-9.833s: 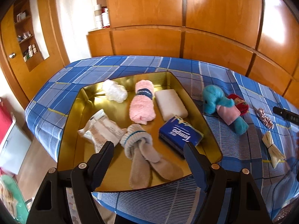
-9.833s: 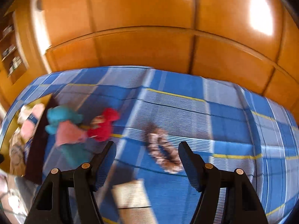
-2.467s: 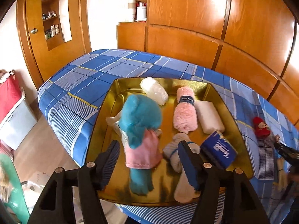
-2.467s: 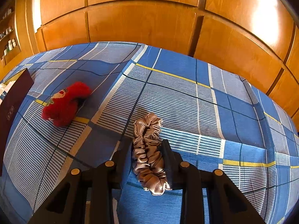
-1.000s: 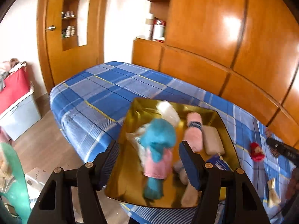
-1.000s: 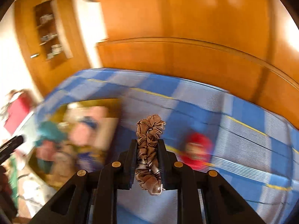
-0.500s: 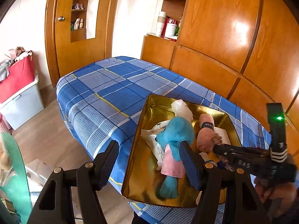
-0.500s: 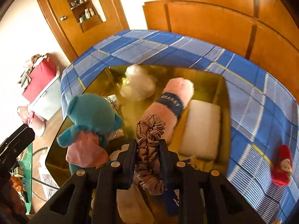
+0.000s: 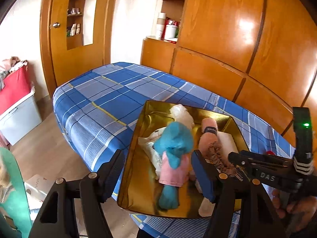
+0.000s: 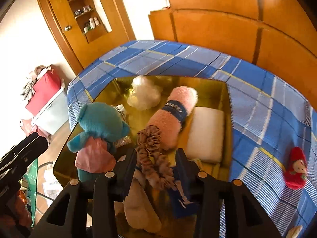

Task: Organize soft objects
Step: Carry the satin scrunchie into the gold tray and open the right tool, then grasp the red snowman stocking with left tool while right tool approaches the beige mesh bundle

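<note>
1. Our right gripper (image 10: pixel 156 166) fingers have just been opening, the scrunchie (image 10: pixel 152 158) loose between them; left gripper (image 9: pixel 156 175) fingers spread, empty.
2. Ahead of the fingers, the gold tray (image 10: pixel 218 87) holds the teal plush (image 10: pixel 101 123), pink towel roll (image 10: pixel 174 115), white pad (image 10: pixel 206 132).

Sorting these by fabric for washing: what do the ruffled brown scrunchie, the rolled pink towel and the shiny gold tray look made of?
Ruffled brown scrunchie: probably satin, going by its soft sheen and tight gathers. Rolled pink towel: fluffy terry or fleece, matte and fuzzy at the edges. Shiny gold tray: likely polished metal, given its mirror-like reflections.
</note>
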### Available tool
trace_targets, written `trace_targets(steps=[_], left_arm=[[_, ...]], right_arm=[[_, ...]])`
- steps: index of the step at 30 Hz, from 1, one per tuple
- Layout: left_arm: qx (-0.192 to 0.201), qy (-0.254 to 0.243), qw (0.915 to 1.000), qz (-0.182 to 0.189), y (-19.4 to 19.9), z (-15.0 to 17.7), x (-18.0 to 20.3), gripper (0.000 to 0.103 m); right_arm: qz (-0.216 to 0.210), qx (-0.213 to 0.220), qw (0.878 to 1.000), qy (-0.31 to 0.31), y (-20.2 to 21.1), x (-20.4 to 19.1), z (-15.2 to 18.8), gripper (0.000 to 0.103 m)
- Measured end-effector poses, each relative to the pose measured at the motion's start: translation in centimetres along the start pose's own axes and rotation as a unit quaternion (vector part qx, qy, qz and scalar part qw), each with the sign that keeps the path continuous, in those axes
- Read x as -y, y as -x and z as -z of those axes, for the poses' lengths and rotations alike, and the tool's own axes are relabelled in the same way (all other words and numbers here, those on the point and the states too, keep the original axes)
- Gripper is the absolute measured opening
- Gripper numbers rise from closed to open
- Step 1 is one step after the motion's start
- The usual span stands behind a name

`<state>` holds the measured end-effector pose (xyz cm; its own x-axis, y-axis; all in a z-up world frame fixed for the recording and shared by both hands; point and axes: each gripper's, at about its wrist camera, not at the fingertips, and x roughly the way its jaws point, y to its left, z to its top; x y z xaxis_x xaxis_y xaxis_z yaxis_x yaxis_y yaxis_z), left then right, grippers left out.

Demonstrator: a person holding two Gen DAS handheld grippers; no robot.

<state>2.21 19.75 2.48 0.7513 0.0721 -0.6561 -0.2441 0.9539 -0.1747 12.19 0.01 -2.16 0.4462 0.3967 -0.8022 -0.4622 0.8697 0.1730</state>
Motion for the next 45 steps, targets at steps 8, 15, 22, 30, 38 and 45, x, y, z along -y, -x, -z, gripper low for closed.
trace_targets(steps=[8, 15, 22, 30, 38, 45], left_arm=[[-0.004, -0.040, 0.9990, 0.019, 0.3, 0.4, 3.1, 0.071], [-0.008, -0.084, 0.9956, 0.040, 0.5, 0.9, 6.6, 0.071], [-0.014, -0.128, 0.9898, 0.061, 0.3, 1.4, 10.4, 0.071], [-0.026, -0.181, 0.9789, 0.091, -0.4, 2.1, 15.2, 0.071], [-0.052, -0.226, 0.9630, 0.136, -1.7, 2.6, 21.6, 0.071], [-0.085, -0.261, 0.9467, 0.169, -3.9, 3.5, 28.5, 0.071]], right_arm=[[0.035, 0.037, 0.998, -0.021, 4.4, 3.0, 2.4, 0.040], [0.071, 0.053, 0.995, -0.042, 7.4, 6.4, 4.7, 0.040], [0.110, 0.059, 0.989, -0.083, 10.2, 11.2, 7.1, 0.041], [0.170, 0.054, 0.975, -0.133, 13.5, 18.0, 10.1, 0.041], [0.215, 0.053, 0.950, -0.222, 15.9, 24.9, 13.5, 0.040], [0.220, 0.063, 0.920, -0.318, 16.8, 29.0, 15.6, 0.041]])
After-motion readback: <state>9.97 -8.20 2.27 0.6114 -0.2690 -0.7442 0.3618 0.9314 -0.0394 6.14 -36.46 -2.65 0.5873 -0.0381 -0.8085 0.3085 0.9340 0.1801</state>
